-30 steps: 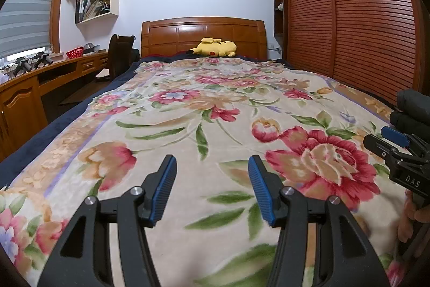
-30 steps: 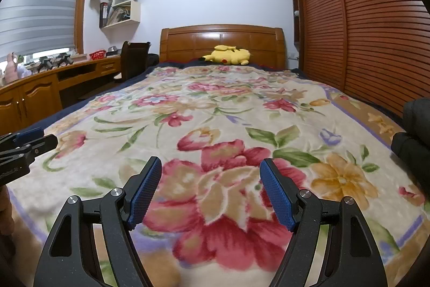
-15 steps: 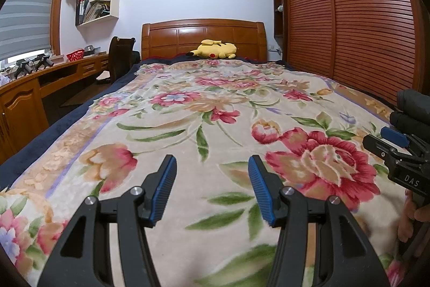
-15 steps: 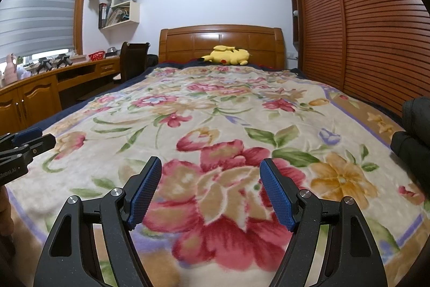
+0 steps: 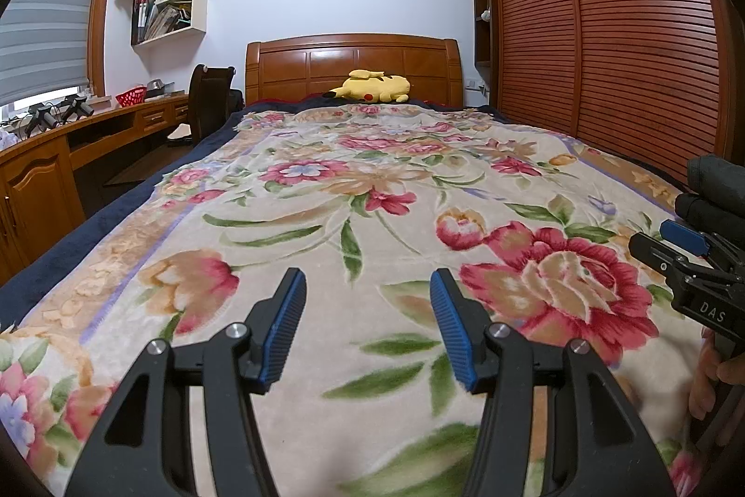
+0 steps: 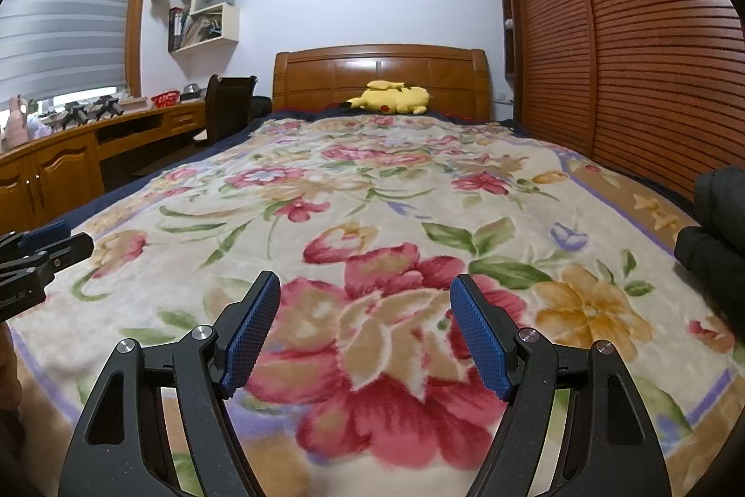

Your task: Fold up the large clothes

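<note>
Hovering side by side above the foot end of the bed (image 5: 70, 255), the left gripper (image 5: 368, 313) and right gripper (image 6: 365, 322) are both released and empty. No fold appears begun. The dark garment (image 6: 717, 227), bunched at the bed's right edge, looks like the item to fold. Next move, by judgement: reach right, grasp it, and spread it on the floral blanket (image 5: 372, 189), whose centre offers open room.

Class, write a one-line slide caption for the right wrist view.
Open right tongs hover over a flowered blanket, dark clothes at its right edge, a yellow plush toy by the headboard.
</note>
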`<state>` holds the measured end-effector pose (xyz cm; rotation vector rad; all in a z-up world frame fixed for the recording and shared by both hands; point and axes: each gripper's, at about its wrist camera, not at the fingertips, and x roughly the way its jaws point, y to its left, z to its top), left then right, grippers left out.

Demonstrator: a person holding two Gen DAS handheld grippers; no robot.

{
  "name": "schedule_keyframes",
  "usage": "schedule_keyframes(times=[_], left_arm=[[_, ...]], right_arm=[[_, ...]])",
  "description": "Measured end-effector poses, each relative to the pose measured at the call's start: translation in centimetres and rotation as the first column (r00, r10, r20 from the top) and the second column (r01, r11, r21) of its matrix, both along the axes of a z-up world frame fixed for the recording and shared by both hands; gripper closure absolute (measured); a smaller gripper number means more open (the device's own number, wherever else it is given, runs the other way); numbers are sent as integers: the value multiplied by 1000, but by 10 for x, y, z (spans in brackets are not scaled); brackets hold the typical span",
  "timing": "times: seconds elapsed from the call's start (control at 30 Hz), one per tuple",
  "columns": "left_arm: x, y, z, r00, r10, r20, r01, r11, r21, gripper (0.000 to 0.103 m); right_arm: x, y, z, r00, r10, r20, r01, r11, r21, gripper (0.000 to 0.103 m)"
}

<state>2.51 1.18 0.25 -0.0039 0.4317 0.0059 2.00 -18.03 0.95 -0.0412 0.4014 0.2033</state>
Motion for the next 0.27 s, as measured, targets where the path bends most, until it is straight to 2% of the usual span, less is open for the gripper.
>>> schedule_keyframes(times=[0.27], left_arm=[[0,0,0,1000,0,1,0,1000,0,48]], right_arm=[[1,-1,-1,1000,1,1,-1,1000,0,26]])
